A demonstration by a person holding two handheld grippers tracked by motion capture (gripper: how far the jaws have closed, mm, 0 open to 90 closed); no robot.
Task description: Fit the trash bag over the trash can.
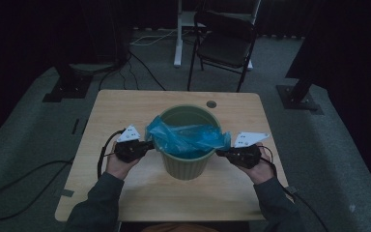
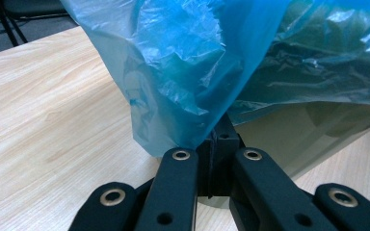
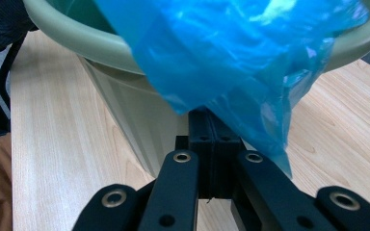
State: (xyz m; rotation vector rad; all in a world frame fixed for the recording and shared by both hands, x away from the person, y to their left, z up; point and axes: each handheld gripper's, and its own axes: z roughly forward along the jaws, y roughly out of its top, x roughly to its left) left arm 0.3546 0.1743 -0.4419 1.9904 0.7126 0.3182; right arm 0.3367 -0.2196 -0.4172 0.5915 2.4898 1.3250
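Observation:
A pale green waste bin (image 1: 186, 162) stands upright in the middle of the wooden table (image 1: 125, 104). A blue plastic bag (image 1: 186, 137) lies across its mouth and hangs over the near rim. My left gripper (image 1: 150, 144) is at the bin's left side, jaws shut on the blue bag (image 2: 183, 72) beside the bin wall (image 2: 289, 139). My right gripper (image 1: 221, 152) is at the bin's right side, its jaws shut on the blue bag (image 3: 231, 62) just below the bin's rim (image 3: 77, 38).
A black folding chair (image 1: 224, 43) stands on the carpet beyond the table's far edge. A small round hole (image 1: 211, 104) sits near the table's far right. Cables (image 1: 24, 183) trail over the floor at the left. Dark stand bases (image 1: 67, 87) flank the table.

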